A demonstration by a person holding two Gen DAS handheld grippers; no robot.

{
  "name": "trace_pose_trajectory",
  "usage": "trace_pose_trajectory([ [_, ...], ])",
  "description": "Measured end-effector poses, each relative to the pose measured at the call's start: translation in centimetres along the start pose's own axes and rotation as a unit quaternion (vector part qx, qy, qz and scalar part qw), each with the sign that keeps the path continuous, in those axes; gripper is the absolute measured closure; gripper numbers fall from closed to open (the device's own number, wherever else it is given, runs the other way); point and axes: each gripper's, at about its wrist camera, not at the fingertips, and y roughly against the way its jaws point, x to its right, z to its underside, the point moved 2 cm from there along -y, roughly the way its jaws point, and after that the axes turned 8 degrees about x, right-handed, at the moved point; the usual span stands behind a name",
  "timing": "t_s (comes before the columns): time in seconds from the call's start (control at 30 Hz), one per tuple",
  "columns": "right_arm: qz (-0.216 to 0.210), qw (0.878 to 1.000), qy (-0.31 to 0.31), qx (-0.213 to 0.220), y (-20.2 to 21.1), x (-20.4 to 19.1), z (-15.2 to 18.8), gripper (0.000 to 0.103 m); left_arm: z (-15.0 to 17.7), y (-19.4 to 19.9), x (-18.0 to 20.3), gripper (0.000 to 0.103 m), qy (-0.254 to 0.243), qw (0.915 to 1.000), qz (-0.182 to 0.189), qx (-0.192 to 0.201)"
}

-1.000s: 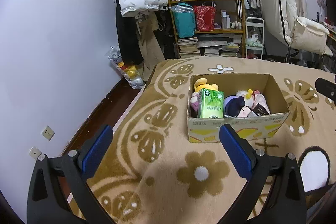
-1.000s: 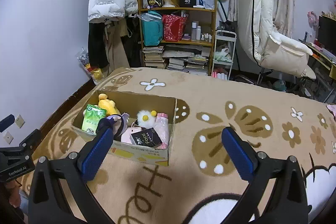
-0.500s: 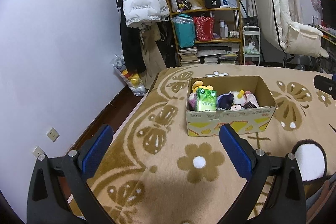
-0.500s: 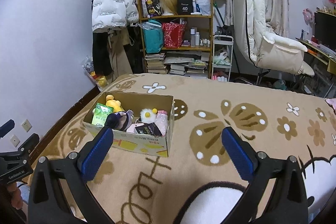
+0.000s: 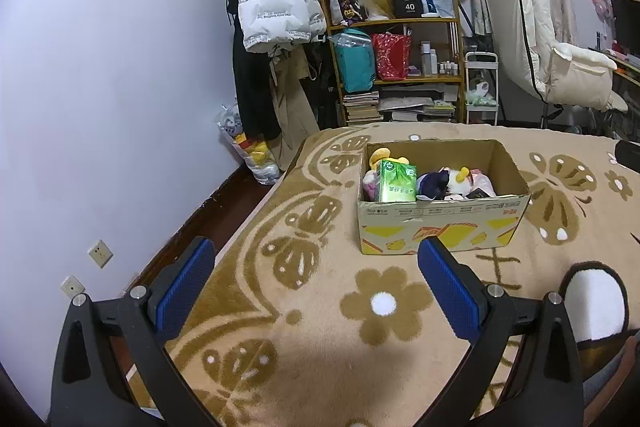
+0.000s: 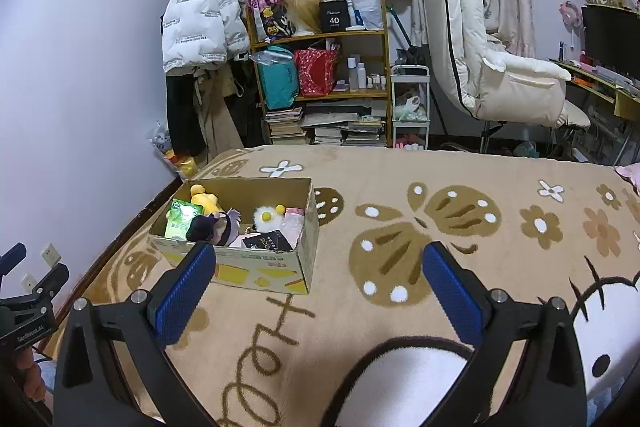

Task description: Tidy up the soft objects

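A cardboard box [image 5: 440, 223] stands on the tan patterned blanket [image 5: 320, 307]; it also shows in the right wrist view [image 6: 256, 273]. Inside lie a green tissue pack [image 5: 397, 182], a yellow plush [image 6: 205, 201], a dark plush [image 6: 210, 227], a white fluffy toy [image 6: 267, 217] and a black packet [image 6: 269, 242]. My left gripper [image 5: 316, 285] is open and empty, held back from the box. My right gripper [image 6: 316, 291] is open and empty, to the right of the box.
A shelf [image 6: 324, 83] with bags and books stands at the back, with a white jacket [image 6: 200, 27] hanging to its left and a white chair [image 6: 500, 67] to its right. The blanket's left edge drops to a dark floor [image 5: 208, 223] along the wall.
Both grippers have pulled back and up from the box, which now looks smaller and farther. Both stay open and empty.
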Motion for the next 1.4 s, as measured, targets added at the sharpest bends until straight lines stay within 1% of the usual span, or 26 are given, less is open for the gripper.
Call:
trace_pose_trajectory([
  [0.13, 0.002, 1.000, -0.004, 0.001, -0.4, 0.3, 0.5, 0.000, 0.4, -0.5, -0.2, 0.002, 0.004, 1.0000, 0.004, 0.000],
  [0.23, 0.002, 1.000, -0.007, -0.001, -0.7, 0.6, 0.8, 0.000, 0.5, -0.8, -0.2, 0.002, 0.002, 1.0000, -0.001, -0.001],
  [0.43, 0.001, 1.000, 0.001, -0.009, -1.4, 0.3, 1.4, 0.000, 1.0, -1.7, -0.3, 0.002, 0.000, 1.0000, -0.005, -0.007],
  [0.57, -0.004, 1.000, 0.005, -0.020, -2.1, 0.0, 1.9, 0.000, 1.2, -1.9, -0.1, 0.002, -0.008, 0.9999, -0.012, -0.003],
  [0.73, -0.002, 0.999, 0.021, -0.027, -2.5, -0.5, 2.5, 0.000, 1.6, -2.2, 0.1, 0.002, -0.010, 0.9999, -0.007, -0.011],
  [0.9, -0.002, 0.999, 0.022, -0.030, -2.6, -0.5, 2.7, 0.000, 1.7, -2.3, 0.2, 0.002, -0.011, 0.9999, -0.007, -0.011],
  [1.0, -0.001, 0.999, 0.021, -0.029, -2.7, -0.5, 2.8, 0.000, 1.7, -2.3, 0.2, 0.002, -0.008, 0.9999, 0.000, -0.010],
  [1.4, -0.001, 0.999, 0.020, -0.031, -2.8, -0.4, 2.8, 0.000, 1.6, -2.1, 0.2, 0.002, -0.002, 1.0000, -0.003, -0.007],
])
